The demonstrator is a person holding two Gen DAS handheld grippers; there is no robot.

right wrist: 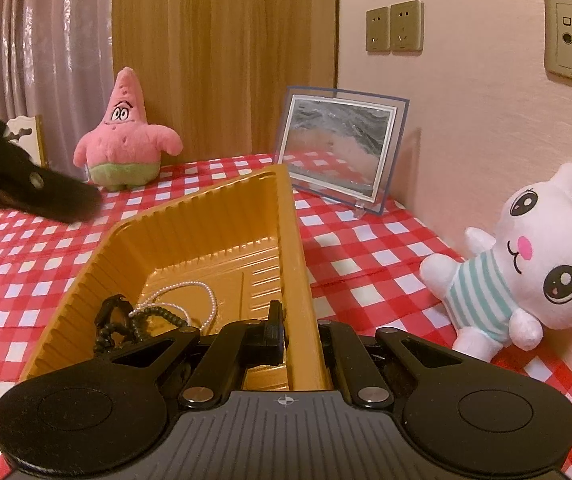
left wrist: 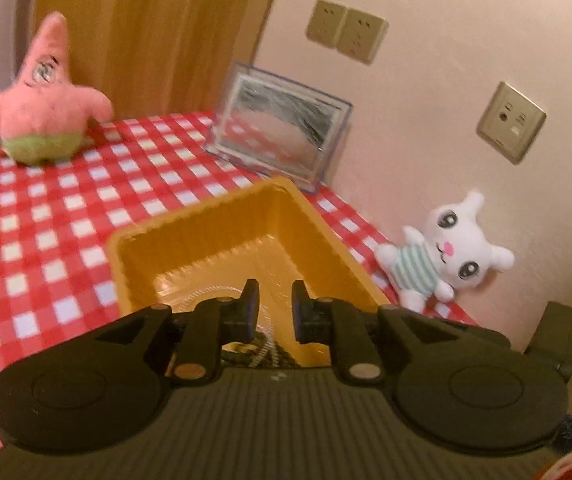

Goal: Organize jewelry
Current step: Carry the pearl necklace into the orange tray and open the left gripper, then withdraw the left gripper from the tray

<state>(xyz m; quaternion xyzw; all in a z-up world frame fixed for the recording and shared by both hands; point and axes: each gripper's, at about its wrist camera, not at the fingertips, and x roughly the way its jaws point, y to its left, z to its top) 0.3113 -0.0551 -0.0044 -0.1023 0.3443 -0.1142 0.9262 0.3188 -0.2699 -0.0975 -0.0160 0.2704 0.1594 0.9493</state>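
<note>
- Straddling the yellow tray's [right wrist: 222, 236] right wall, right tongs [right wrist: 300, 330] grip it.
- Left tongs [left wrist: 275, 308] hover parted above the pearl necklace [right wrist: 202, 300] and black beads [right wrist: 126, 324].

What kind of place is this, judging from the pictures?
Probably a room in a home, perhaps a bedroom. A table with a red checked cloth stands against a wall with sockets; two plush toys, a pink star and a white cat, sit on it, beside curtains.
</note>
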